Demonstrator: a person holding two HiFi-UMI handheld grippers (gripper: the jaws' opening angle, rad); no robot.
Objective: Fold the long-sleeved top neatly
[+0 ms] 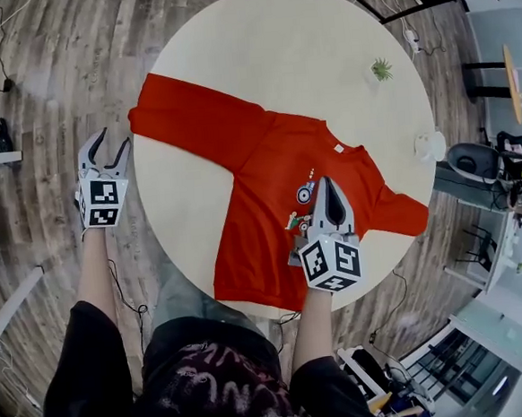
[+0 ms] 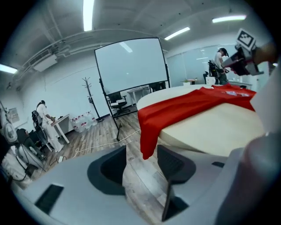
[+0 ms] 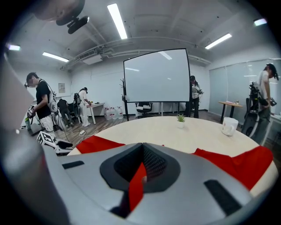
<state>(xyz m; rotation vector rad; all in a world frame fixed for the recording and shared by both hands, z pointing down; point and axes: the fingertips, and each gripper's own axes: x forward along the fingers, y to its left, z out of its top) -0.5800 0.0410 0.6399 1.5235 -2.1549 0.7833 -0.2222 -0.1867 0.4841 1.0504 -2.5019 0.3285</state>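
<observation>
A red long-sleeved top (image 1: 268,184) lies spread, front up, on the round cream table (image 1: 321,54). Its left sleeve (image 1: 191,119) reaches the table's left edge, and the cuff (image 2: 149,127) hangs over it. My left gripper (image 1: 114,139) is open just off that edge, over the floor; in the left gripper view the cuff hangs a little beyond its jaws (image 2: 142,165), touching neither. My right gripper (image 1: 329,189) rests over the chest print and is shut on a pinched fold of red fabric (image 3: 137,184). The other sleeve (image 3: 237,165) lies to the right.
A small potted plant (image 1: 381,69) and a white cup (image 1: 430,145) stand near the table's far right edge. Wooden floor with a cable (image 2: 94,147) surrounds the table. A projection screen (image 3: 156,77), desks, chairs and several people are further off.
</observation>
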